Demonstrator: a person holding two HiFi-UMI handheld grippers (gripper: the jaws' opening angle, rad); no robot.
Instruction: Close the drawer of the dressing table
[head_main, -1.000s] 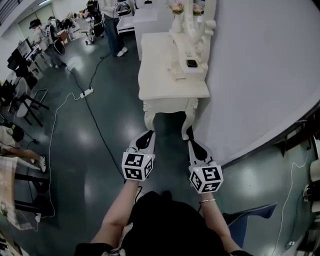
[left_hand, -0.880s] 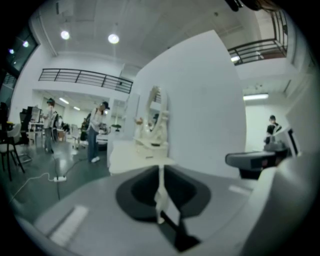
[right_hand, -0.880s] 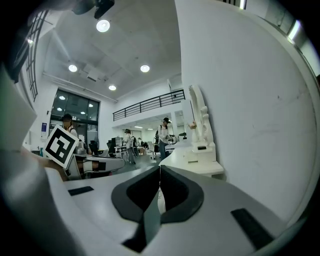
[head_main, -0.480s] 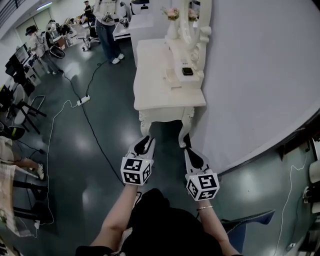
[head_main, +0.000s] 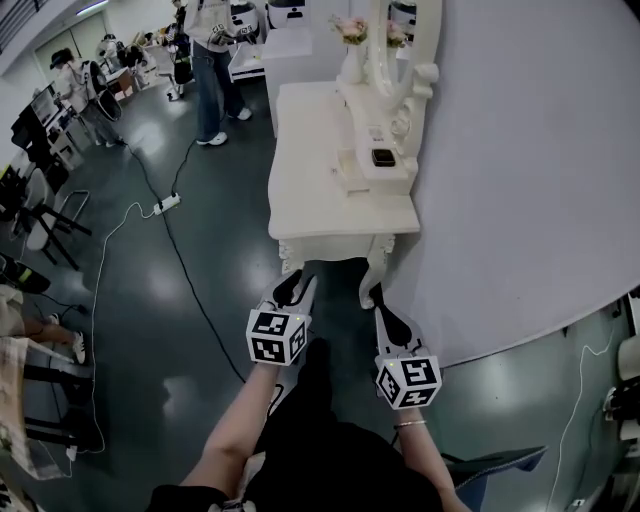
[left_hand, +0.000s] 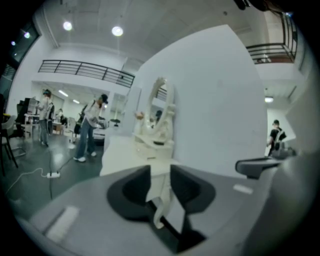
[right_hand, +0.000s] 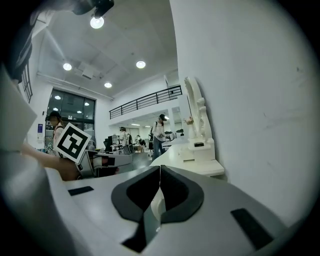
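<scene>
Wall (head_main: 520, 150), pale and bare, fills the right side of the head view, and a dark glossy floor (head_main: 180, 300) spreads to the left. Against the wall stands the white dressing table (head_main: 320, 190), seen end-on, with an oval mirror (head_main: 400, 40) rising at its far side.

Both claws are held low in front of the table's near end, pointing toward it and clear of it. The left gripper (head_main: 297, 288) is aimed at the near left leg. Its jaws stand apart, having just been opening, and in the left gripper view (left_hand: 160, 175) only the distant table leg shows through the gap, with nothing held. The right gripper (head_main: 380, 305) is aimed at the near right leg. Its jaws are pressed together at the tips (right_hand: 160, 172), empty.

A low drawer box (head_main: 385, 178) sits on the tabletop beside the wall, well beyond both claws. One drawer (head_main: 347, 168) appears to stick out toward the room, though the detail is small. A small dark object (head_main: 383, 157) lies on top of the box.
</scene>
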